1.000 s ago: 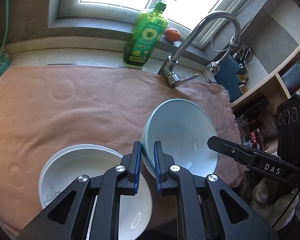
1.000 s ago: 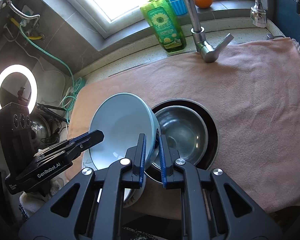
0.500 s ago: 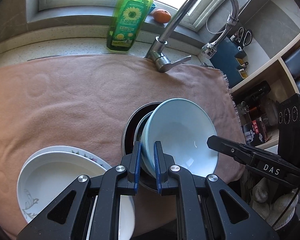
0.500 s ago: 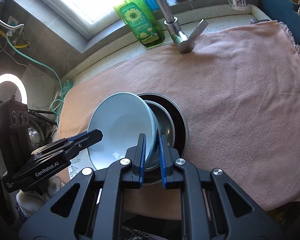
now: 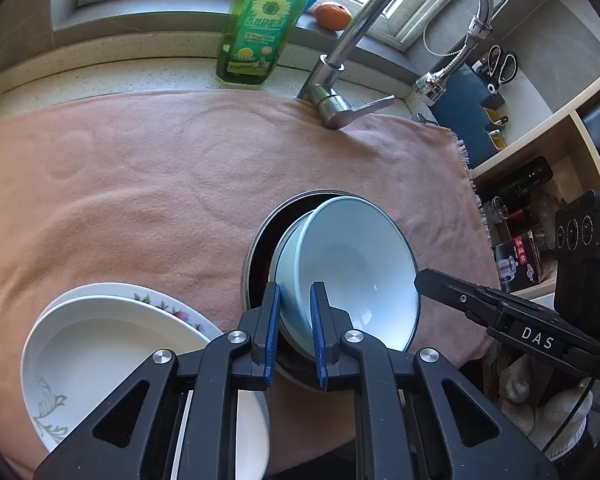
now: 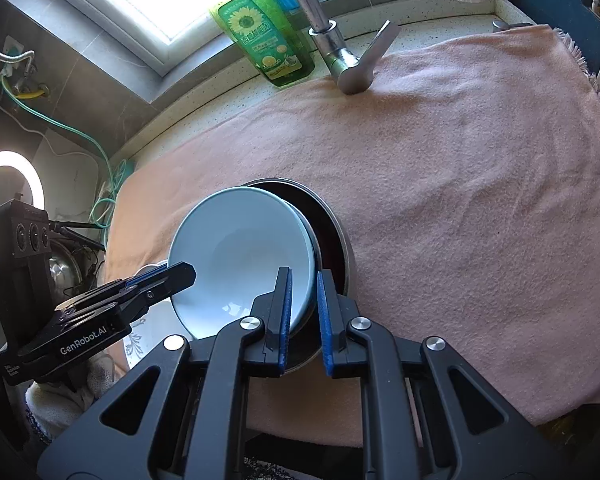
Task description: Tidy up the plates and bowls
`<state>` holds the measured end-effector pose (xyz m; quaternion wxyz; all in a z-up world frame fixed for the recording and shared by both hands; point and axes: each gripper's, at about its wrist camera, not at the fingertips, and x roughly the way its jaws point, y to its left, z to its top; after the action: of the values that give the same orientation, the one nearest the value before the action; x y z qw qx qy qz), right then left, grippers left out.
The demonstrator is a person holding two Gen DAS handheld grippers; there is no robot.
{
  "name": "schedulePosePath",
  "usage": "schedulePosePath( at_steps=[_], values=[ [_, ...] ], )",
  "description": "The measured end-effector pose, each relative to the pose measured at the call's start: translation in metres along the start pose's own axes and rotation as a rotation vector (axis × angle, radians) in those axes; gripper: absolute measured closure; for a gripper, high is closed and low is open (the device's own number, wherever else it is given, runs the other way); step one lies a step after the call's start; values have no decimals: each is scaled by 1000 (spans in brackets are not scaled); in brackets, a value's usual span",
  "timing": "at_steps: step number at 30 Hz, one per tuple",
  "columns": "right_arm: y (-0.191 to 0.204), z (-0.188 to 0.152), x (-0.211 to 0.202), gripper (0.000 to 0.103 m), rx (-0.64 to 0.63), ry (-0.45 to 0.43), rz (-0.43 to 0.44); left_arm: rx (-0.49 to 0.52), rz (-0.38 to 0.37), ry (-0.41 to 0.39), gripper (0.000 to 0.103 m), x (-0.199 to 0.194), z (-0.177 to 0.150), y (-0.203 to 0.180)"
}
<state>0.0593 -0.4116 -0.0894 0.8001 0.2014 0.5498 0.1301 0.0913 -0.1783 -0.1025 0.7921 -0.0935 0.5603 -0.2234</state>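
Both claws have let go a bit: the left gripper (image 5: 294, 330) and right gripper (image 6: 303, 316) sit narrowly parted around opposite rims of the light blue bowl (image 5: 352, 268), lower centre, nested in the steel bowl (image 6: 332, 240). Stacking step looks basically done; next is backing off toward the white plates (image 5: 112, 344).

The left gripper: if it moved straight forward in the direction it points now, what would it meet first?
The left gripper has its fingers around the rim of the light blue bowl, so it would push that bowl first, probably against the steel bowl under it. Beyond lies the pink towel; depth is unclear.
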Motion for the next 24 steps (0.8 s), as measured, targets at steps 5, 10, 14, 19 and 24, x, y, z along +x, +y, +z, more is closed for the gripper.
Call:
schedulePosePath(
  at_steps=[5,10,14,19,24],
  values=[
    [-4,-1,-3,90,21,-10,0,5,-1,-1,88,0,0,0],
    [-3,-2,-3,90,19,-9,0,18,10,-15,88,-4,0,-1],
    [-3,-4,-5,90,22,-14,1,18,15,-38,88,-11,2,1],
    [2,-4,-7,90,8,-19,0,31,33,-67,88,-13,6,4],
    [5,-4,-10,90,-4,-23,-2,30,49,-74,89,-11,8,9]
  ],
)
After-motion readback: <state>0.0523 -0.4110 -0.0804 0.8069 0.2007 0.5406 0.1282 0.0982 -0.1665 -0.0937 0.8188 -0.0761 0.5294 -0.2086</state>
